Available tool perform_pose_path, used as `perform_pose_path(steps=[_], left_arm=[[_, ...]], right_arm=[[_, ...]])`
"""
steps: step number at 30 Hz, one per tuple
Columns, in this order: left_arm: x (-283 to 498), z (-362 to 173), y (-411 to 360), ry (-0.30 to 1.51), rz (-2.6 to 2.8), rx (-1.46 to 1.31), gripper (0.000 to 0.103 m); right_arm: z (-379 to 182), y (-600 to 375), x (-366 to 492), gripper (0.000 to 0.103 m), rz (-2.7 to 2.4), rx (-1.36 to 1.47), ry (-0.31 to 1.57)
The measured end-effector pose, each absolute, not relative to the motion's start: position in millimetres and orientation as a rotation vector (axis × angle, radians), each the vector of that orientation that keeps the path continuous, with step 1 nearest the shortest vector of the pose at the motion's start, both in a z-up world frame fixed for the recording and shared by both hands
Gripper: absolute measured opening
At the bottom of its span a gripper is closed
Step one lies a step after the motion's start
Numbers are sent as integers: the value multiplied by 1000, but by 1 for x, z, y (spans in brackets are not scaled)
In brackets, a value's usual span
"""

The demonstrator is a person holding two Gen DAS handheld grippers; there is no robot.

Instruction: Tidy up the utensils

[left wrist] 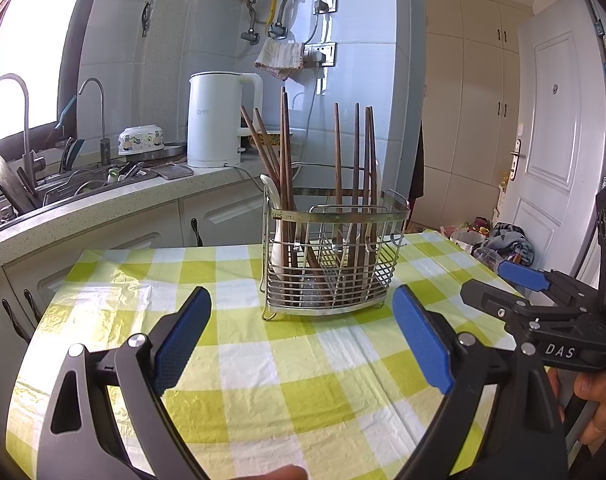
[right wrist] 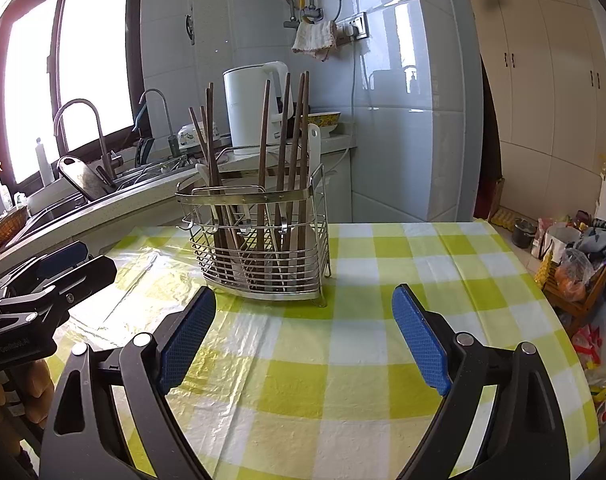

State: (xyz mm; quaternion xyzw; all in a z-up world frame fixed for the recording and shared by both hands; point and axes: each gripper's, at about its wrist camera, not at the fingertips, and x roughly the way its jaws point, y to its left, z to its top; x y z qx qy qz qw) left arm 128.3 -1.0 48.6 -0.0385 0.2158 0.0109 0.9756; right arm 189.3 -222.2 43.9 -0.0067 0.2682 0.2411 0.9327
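Observation:
A steel wire utensil caddy (left wrist: 331,264) stands on the yellow-and-white checked tablecloth (left wrist: 287,380). It holds several brown wooden chopsticks (left wrist: 357,168) upright and a white spoon (left wrist: 281,236) in its left end. In the right wrist view the caddy (right wrist: 259,244) shows the chopsticks (right wrist: 281,152) and a white utensil (right wrist: 313,148) at its right end. My left gripper (left wrist: 303,312) is open and empty, short of the caddy. My right gripper (right wrist: 303,312) is open and empty, just right of the caddy; it also shows in the left wrist view (left wrist: 499,284).
A counter behind the table carries a white kettle (left wrist: 217,120), bowls and a sink (left wrist: 63,188) with taps and dishes. Bags and clutter (right wrist: 575,252) lie on the floor at the right, by a white door (left wrist: 559,128). The left gripper body (right wrist: 31,300) sits at the table's left edge.

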Motion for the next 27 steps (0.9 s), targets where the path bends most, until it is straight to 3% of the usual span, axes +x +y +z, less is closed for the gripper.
perform_pose_path(steps=[27], left_arm=[[128,46,0,439,16,-82,91]], right_arm=[[43,-222,189,84,497,-18,554]])
